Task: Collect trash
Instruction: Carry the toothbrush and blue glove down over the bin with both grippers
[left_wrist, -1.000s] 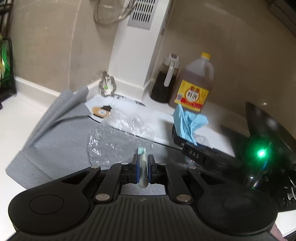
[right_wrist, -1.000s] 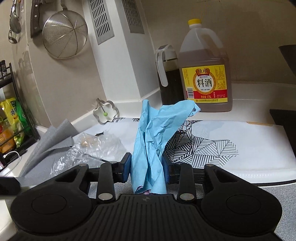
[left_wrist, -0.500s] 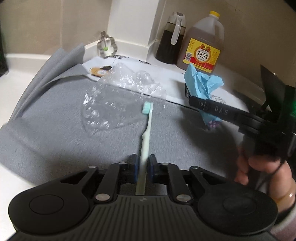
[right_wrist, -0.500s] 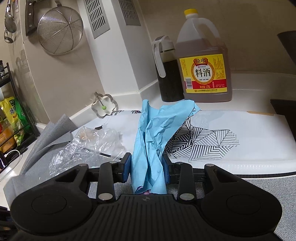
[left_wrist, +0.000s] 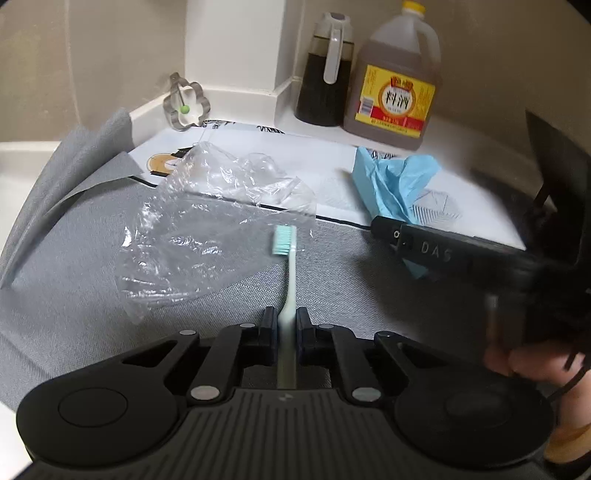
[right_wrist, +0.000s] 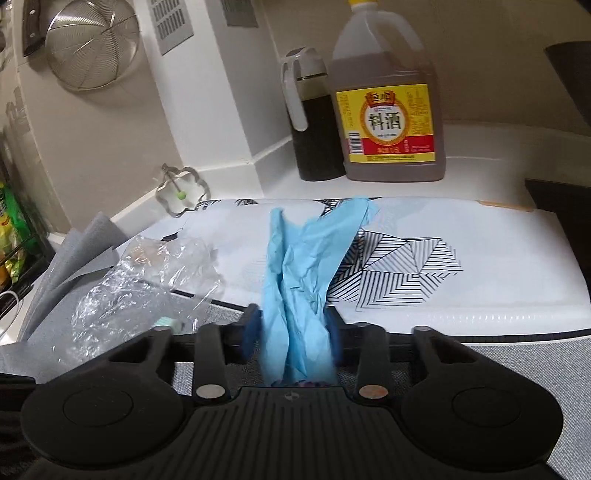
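My left gripper (left_wrist: 286, 321) is shut on a pale green toothbrush (left_wrist: 289, 273); its bristle head points forward over the edge of a crumpled clear plastic bag (left_wrist: 207, 225) that lies on the grey mat (left_wrist: 74, 295). My right gripper (right_wrist: 293, 326) is shut on a crumpled blue glove (right_wrist: 306, 266), held up above the mat's edge. In the left wrist view the right gripper (left_wrist: 380, 225) shows at the right with the blue glove (left_wrist: 395, 184). The plastic bag (right_wrist: 147, 280) and the toothbrush head (right_wrist: 168, 324) also show in the right wrist view.
A white board with black line patterns (right_wrist: 480, 258) lies behind the mat. A cooking wine jug (right_wrist: 388, 103), a dark sauce bottle (right_wrist: 314, 125) and a flower-shaped metal mould (right_wrist: 181, 192) stand at the wall. A strainer (right_wrist: 92, 44) hangs at upper left. A snack rack (right_wrist: 11, 236) stands at far left.
My left gripper tilted down and moved in over the mat, so the toothbrush now points at the plastic bag. My right gripper moved forward and lower with the glove.
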